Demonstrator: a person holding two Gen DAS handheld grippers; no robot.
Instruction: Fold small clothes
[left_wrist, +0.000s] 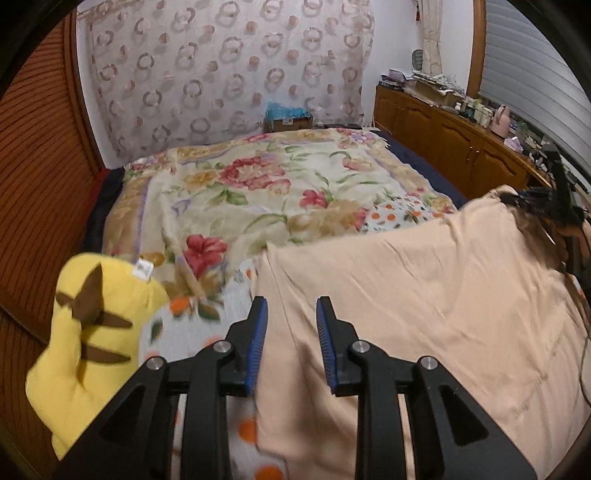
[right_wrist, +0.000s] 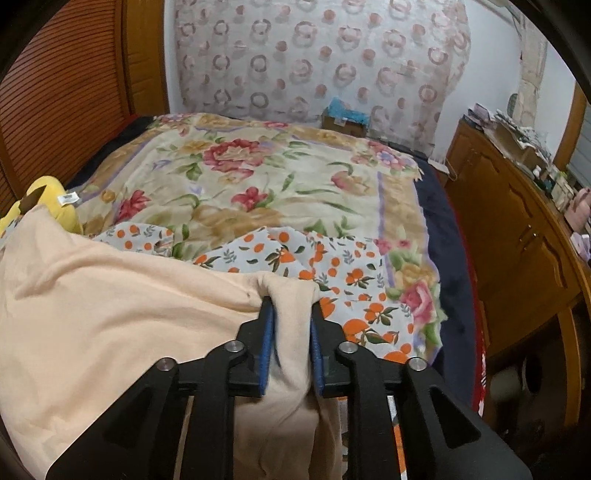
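Peach garment stretches sideways between left tongs, parted, and right tongs, loosely around its corner.

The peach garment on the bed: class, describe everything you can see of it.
The peach garment is plain, soft, knit-looking cloth, creased and spread over an orange-print fabric on the floral blanket. One bunched edge sits between the right gripper jaws; its other edge lies between the left gripper jaws, which stand apart. A yellow plush toy lies beside it.
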